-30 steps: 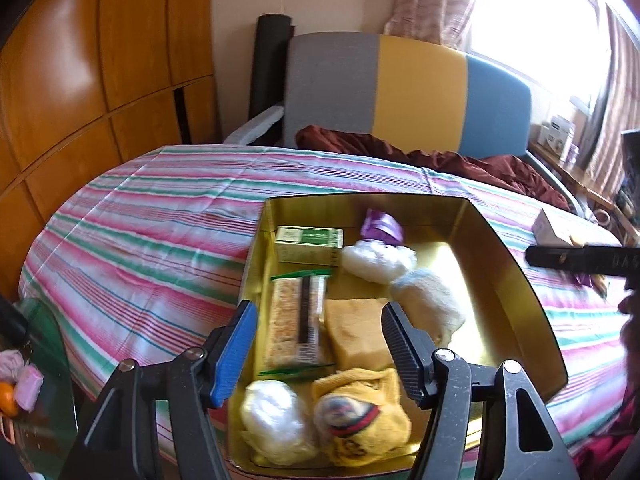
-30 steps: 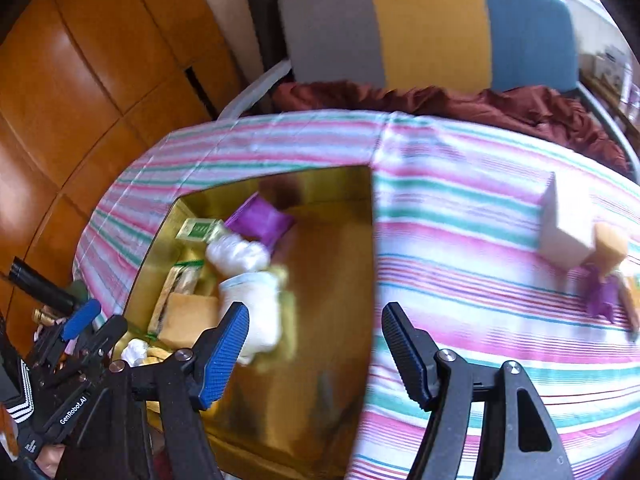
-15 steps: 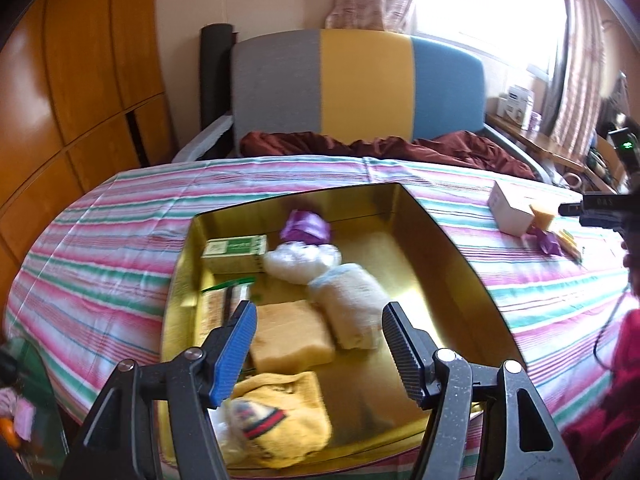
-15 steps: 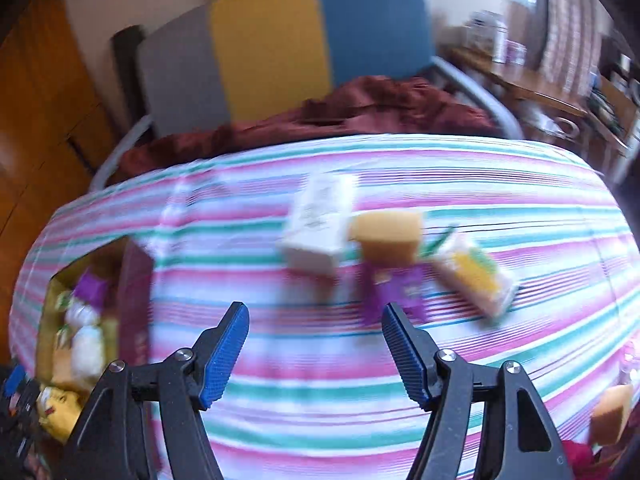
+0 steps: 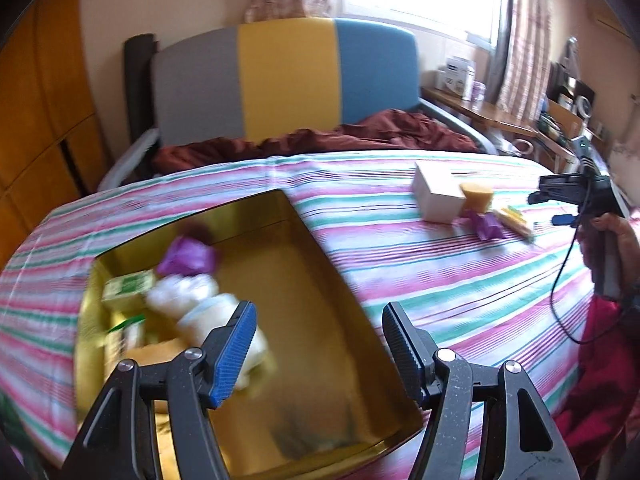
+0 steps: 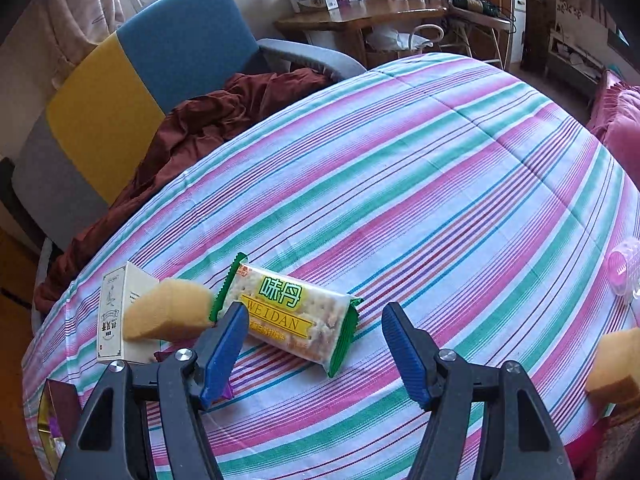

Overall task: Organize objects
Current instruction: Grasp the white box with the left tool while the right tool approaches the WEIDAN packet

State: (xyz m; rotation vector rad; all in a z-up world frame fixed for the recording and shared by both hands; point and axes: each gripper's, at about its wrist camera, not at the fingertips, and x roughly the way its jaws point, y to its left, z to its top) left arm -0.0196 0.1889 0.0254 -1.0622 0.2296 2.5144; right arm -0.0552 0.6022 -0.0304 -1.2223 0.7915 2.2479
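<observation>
A gold tray (image 5: 316, 272) on the striped bedspread holds a purple wrapper (image 5: 188, 258), a green box (image 5: 128, 288), white fluffy balls (image 5: 188, 296) and a yellow sponge (image 5: 160, 356), all blurred. My left gripper (image 5: 318, 320) hangs open over the tray's bare right half, holding nothing. On the bedspread to the right lie a white box (image 6: 116, 312), a yellow sponge (image 6: 168, 314), a green-edged cracker packet (image 6: 292, 316) and a purple wrapper (image 5: 488, 226). My right gripper (image 6: 314, 328) is open just above the cracker packet, not touching it. A hand holds that right gripper (image 5: 560, 192).
A grey, yellow and blue chair (image 5: 288, 76) with a maroon cloth (image 6: 200, 128) stands behind the bed. A second sponge (image 6: 616, 364) and a pink clear item (image 6: 624, 272) lie at the right edge. A cluttered wooden desk (image 6: 360, 16) is beyond.
My right gripper swung away from the tray to the right and rolled, ending over the loose items. My left gripper shifted right, so the tray's contents now sit left of it.
</observation>
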